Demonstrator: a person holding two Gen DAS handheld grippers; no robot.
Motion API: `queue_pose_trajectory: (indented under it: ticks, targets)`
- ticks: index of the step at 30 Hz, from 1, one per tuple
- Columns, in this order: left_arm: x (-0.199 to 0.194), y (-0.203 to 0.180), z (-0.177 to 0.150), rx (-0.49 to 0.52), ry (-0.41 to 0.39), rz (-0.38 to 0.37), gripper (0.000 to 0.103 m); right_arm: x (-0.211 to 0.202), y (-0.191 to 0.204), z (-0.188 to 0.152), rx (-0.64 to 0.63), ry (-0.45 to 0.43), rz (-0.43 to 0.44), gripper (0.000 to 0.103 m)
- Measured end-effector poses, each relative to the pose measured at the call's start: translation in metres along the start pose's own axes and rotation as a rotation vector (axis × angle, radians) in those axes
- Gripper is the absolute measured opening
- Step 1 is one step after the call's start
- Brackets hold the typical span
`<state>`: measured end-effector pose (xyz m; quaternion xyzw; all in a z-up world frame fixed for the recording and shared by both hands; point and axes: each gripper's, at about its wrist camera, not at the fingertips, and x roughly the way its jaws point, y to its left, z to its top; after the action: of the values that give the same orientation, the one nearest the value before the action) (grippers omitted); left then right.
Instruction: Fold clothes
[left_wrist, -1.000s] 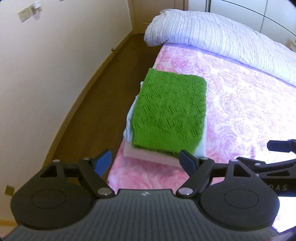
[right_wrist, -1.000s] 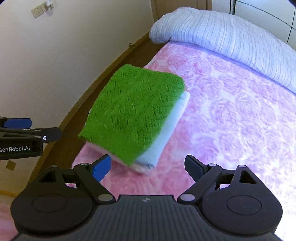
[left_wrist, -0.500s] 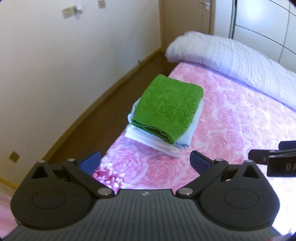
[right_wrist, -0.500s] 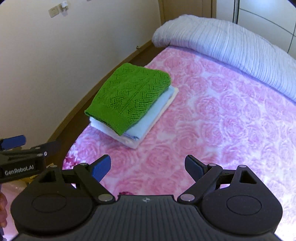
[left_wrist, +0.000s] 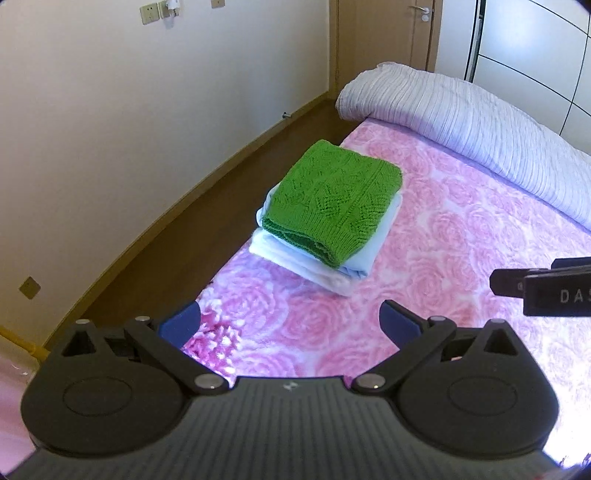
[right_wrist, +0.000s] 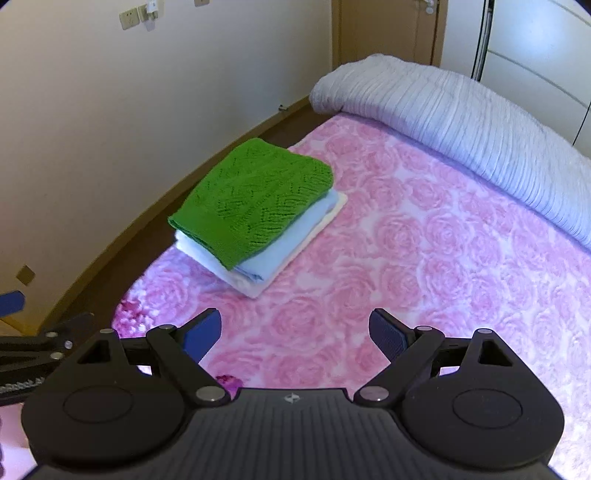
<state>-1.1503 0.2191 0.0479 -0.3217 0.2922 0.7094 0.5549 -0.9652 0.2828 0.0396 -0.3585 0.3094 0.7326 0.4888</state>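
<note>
A folded green knit sweater (left_wrist: 334, 199) tops a neat stack with a pale blue garment (right_wrist: 280, 254) and a white one (left_wrist: 295, 258) beneath, at the left edge of the pink rose-patterned bed (right_wrist: 424, 258). Near the far edge lies a rolled white quilt (left_wrist: 461, 122). The left gripper (left_wrist: 290, 325) and right gripper (right_wrist: 295, 332) hover apart from the stack, jaws spread with nothing between them, the left having just finished opening.

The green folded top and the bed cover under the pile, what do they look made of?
Green folded top: knitted yarn, likely wool or acrylic; openwork zigzag stitches and a ribbed edge show. Bed cover: soft plush fleece by its fuzzy matte look, printed with pink roses.
</note>
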Motion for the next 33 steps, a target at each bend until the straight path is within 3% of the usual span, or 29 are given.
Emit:
queue_pose_trajectory:
  ticks: [20, 25, 33]
  targets:
    - [0.065, 0.0, 0.034, 0.095, 0.088, -0.028, 0.102, 0.039, 0.003, 0.03, 0.057, 0.064, 0.013, 0.089]
    - [0.075, 0.003, 0.045, 0.094, 0.087, -0.046, 0.102, 0.048, 0.007, 0.039, 0.053, 0.076, 0.011, 0.089]
    - [0.08, -0.004, 0.058, 0.126, 0.021, -0.014, 0.102, 0.057, 0.006, 0.048, 0.053, 0.084, 0.016, 0.089]
